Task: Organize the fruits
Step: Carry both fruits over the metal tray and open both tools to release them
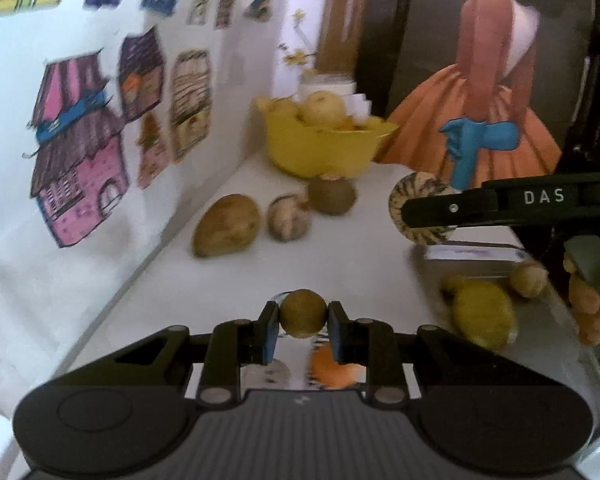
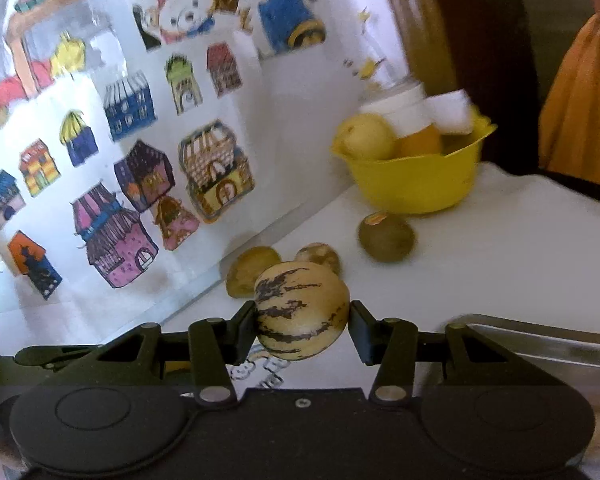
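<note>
My left gripper (image 1: 303, 322) is shut on a small round brown fruit (image 1: 303, 313), held above the white table. My right gripper (image 2: 302, 314) is shut on a cream fruit with dark stripes (image 2: 302, 310); it also shows in the left wrist view (image 1: 416, 190) at the right, above a metal tray (image 1: 560, 344). The tray holds a yellow fruit (image 1: 483, 314) and a small tan one (image 1: 528, 280). On the table lie a tan oval fruit (image 1: 226, 225), a small striped fruit (image 1: 289, 217) and a brown round fruit (image 1: 332, 194).
A yellow bowl (image 1: 320, 148) with pale and orange fruits stands at the back of the table (image 1: 356, 248), with white cups behind it. A wall with coloured house drawings (image 1: 80, 148) runs along the left. A poster of an orange dress (image 1: 480, 120) stands behind.
</note>
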`<state>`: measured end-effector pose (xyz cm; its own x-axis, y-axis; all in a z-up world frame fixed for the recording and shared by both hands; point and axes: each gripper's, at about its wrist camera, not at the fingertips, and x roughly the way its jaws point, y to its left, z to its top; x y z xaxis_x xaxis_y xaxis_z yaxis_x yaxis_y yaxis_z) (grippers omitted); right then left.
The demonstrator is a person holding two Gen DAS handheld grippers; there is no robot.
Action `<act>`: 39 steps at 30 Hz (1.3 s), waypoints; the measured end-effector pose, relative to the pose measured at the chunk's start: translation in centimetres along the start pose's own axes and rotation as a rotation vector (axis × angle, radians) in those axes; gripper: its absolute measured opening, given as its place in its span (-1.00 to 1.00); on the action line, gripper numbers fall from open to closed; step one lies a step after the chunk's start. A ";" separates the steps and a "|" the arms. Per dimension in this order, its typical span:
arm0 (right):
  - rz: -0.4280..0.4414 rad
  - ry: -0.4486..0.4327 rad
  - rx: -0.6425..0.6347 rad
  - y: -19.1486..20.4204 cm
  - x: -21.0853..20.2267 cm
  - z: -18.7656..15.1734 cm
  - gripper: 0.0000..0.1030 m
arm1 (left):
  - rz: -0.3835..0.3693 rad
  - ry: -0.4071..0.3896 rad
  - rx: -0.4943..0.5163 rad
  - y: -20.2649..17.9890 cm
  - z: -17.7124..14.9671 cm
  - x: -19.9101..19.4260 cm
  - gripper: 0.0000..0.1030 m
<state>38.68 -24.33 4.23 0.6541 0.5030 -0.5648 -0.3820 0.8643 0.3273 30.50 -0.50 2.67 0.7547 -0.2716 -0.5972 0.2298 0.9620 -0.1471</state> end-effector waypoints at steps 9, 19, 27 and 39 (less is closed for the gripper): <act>-0.075 -0.014 -0.017 -2.6 -8.3 -2.1 -0.02 | -0.100 -0.007 0.050 -6.3 -0.7 -1.9 -0.45; -0.142 -0.043 0.033 -6.2 -13.5 -5.8 -0.02 | -0.184 0.036 0.096 -12.3 -2.7 -1.2 -0.45; -0.188 -0.015 0.075 -8.6 -12.9 -8.7 -0.02 | -0.190 0.080 0.103 -14.4 -4.1 0.6 -0.45; -0.207 0.003 0.109 -10.3 -10.6 -10.0 -0.02 | -0.180 0.135 0.115 -15.2 -5.1 2.8 -0.45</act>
<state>29.14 -38.53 -0.76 0.7095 0.3147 -0.6305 -0.1668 0.9443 0.2836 25.93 -15.69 -0.80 0.6084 -0.4250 -0.6702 0.4277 0.8870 -0.1743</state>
